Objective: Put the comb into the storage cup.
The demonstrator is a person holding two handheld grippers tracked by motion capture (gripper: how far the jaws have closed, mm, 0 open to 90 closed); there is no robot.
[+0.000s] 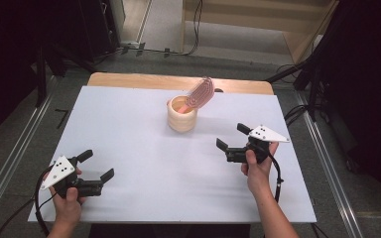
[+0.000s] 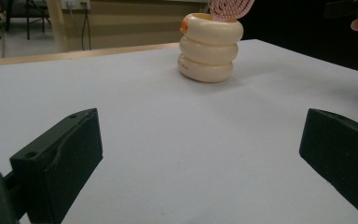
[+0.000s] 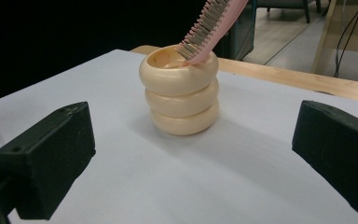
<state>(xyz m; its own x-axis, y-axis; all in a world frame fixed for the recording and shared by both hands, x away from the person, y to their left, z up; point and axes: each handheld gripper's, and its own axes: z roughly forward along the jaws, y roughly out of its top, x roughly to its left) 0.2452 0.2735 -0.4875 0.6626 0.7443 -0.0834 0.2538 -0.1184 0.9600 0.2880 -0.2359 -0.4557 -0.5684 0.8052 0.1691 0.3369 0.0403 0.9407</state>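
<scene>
A cream ribbed cup [image 1: 181, 114] [image 2: 210, 48] [image 3: 181, 91] stands upright at the back middle of the white table [image 1: 144, 163]. A pink hairbrush [image 1: 200, 93] [image 2: 230, 8] [image 3: 210, 24] leans out of it, head up and tilted right. My left gripper [image 1: 98, 165] [image 2: 200, 154] is held near the front left corner, open, nothing between its jaws, far from the cup. My right gripper [image 1: 232, 137] [image 3: 191, 149] is held at the right of the table, open and pointing at the cup a short way off.
The white board lies on a wooden table whose edge [image 1: 178, 82] shows behind the cup. Black stands and cables [image 1: 297, 74] flank the table on the floor. Metal rails [image 1: 10, 158] run along both sides.
</scene>
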